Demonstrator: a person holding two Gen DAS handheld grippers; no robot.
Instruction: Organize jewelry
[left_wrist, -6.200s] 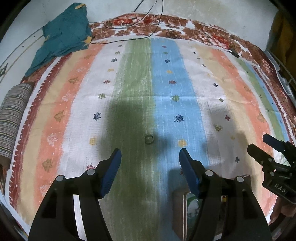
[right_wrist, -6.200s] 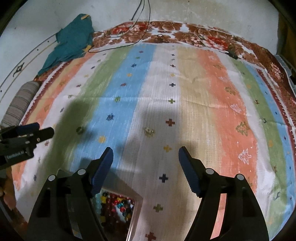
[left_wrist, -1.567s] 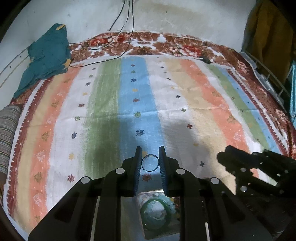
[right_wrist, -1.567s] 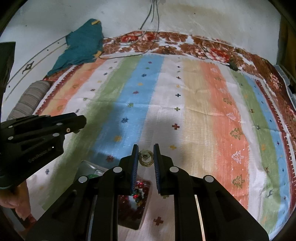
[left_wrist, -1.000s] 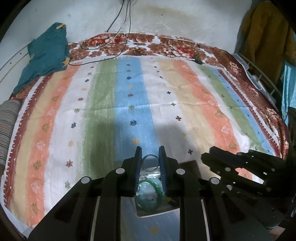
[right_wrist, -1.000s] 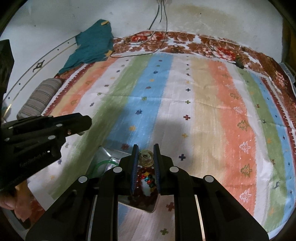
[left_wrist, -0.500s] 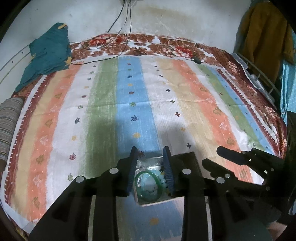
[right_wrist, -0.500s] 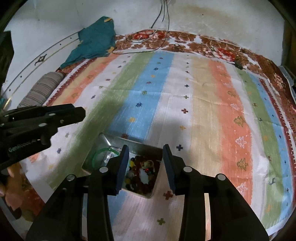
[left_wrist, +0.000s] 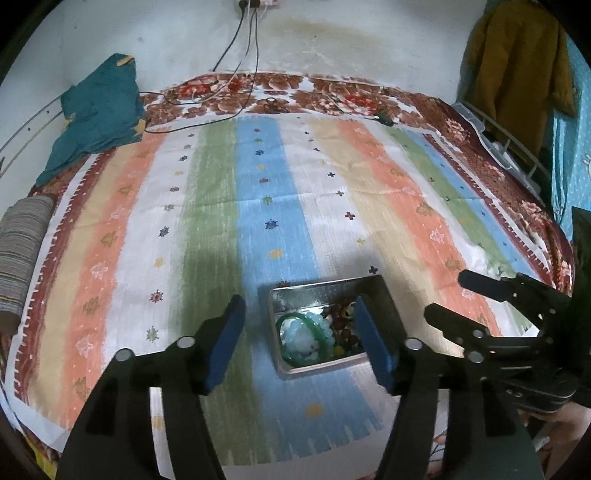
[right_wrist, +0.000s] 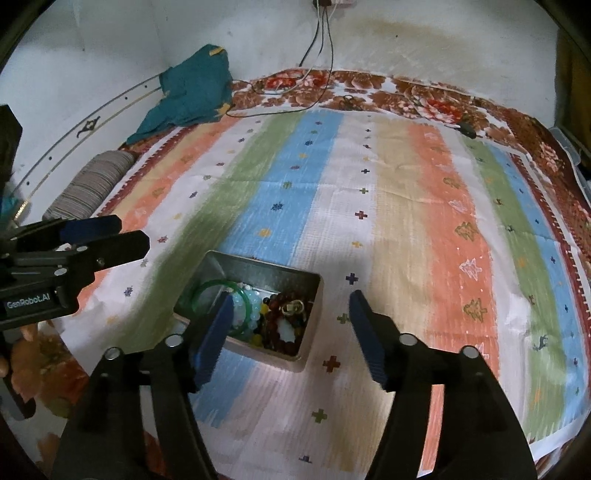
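A metal tin (left_wrist: 314, 290) (right_wrist: 312, 295) sits on the striped cloth near its front edge. It holds a green bangle (left_wrist: 291, 320) (right_wrist: 212, 286), pale bead bracelets, dark red beads (right_wrist: 279, 334) and a gold piece (right_wrist: 293, 306). My left gripper (left_wrist: 297, 341) is open and empty, raised above the tin. My right gripper (right_wrist: 288, 332) is open and empty, also above the tin. The right gripper shows at the right of the left wrist view (left_wrist: 491, 314); the left gripper shows at the left of the right wrist view (right_wrist: 85, 243).
The striped cloth (left_wrist: 258, 184) covers a bed with a floral sheet. A teal garment (left_wrist: 99, 110) lies at the back left, a striped bolster (left_wrist: 22, 251) at the left, cables (left_wrist: 236, 48) at the back wall, and clothes (left_wrist: 517, 66) hang at the right.
Both grippers held a ring and a gold piece over the tin, then opened and rose. The pieces are no longer between the fingers; the gold piece lies in the tin.
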